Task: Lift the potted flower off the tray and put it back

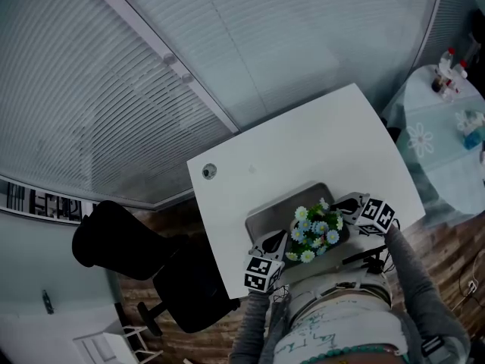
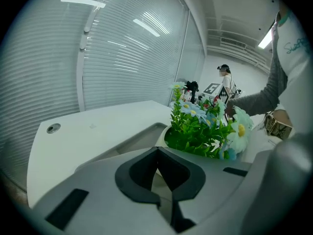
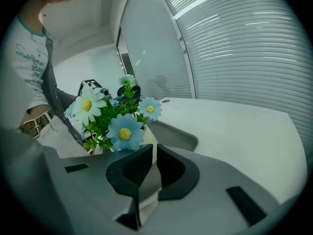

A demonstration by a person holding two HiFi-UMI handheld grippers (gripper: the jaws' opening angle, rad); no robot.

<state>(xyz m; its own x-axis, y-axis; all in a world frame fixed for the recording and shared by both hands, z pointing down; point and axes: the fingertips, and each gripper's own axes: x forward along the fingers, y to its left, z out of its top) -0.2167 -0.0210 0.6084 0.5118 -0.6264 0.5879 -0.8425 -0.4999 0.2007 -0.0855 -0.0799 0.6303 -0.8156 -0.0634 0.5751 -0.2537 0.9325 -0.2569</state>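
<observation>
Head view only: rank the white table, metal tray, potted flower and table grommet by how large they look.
1. white table
2. metal tray, partly covered by the flowers
3. potted flower
4. grommet
All sit at table level, so the order is safe.

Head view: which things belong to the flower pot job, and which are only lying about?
Job: white pot of blue and white daisies; grey metal tray; left claw; right claw.
Lying about: black office chair; round table with flowered cloth; small bottles.
</observation>
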